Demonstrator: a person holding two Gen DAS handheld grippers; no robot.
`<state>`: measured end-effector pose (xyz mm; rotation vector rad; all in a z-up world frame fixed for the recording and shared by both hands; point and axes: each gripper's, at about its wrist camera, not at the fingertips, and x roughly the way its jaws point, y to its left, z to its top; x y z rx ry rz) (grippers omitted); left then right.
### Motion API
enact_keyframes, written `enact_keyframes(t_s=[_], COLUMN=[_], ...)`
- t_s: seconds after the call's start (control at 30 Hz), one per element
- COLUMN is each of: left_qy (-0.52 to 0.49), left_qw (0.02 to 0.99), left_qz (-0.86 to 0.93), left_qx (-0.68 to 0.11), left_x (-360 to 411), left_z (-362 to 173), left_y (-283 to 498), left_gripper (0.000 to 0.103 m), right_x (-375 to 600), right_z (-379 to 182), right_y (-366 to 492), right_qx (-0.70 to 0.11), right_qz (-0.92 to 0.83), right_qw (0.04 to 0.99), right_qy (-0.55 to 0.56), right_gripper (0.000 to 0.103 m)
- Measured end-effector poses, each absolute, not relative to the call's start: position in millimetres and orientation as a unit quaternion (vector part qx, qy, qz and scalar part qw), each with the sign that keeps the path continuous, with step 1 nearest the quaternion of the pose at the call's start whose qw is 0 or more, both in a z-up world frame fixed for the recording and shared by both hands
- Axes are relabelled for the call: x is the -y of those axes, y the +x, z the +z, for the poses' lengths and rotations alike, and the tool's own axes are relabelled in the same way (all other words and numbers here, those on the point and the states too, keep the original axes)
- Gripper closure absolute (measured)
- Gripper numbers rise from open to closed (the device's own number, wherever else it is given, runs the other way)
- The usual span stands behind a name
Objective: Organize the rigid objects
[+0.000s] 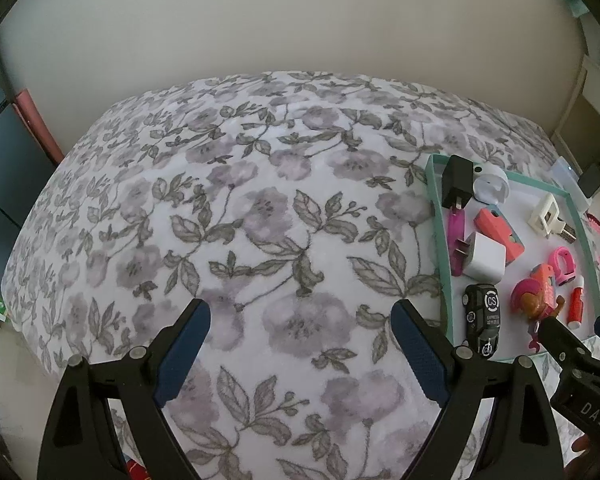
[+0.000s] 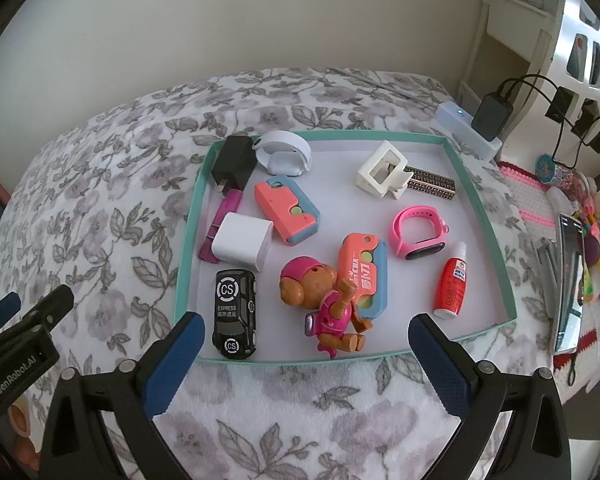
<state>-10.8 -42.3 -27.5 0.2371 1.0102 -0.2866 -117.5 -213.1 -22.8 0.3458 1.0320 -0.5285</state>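
Since everything in the tray (image 2: 188,264) is small hard plastic, it should lift light and stiff; the glossy car (image 2: 235,312), in the near left corner, likely wants a grip across its flat sides (roof looks slippery). It is black with white CS roundels. Bear (image 2: 320,300), glue (image 2: 452,284) and watch (image 2: 418,236) lie loose around it. Left gripper (image 1: 300,344) and right gripper (image 2: 306,360) both gape wide, holding nothing.

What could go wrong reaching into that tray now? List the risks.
1. The brown toy figure overlaps the coral case; gripping one may drag the other.
2. The black toy car sits by the tray near rim and could roll if nudged.
3. Soft floral bedding may let the tray tilt.
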Motion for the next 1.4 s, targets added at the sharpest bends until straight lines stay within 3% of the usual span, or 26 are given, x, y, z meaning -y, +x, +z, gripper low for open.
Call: enact_keyframes(t_s=[1.4], left_qy=[0.130], left_qw=[0.855], left_qz=[-0.140], left_qx=[-0.481], left_x=[40.6], left_z=[-30.9], left_y=[-6.3], left_gripper=[0.011], right_x=[220.3], right_z=[-30.5], right_y=[-115.4], right_qx=[-0.494], right_qz=[-0.244], right_qw=[0.820], right_qy=[0.155], right_gripper=[0.000])
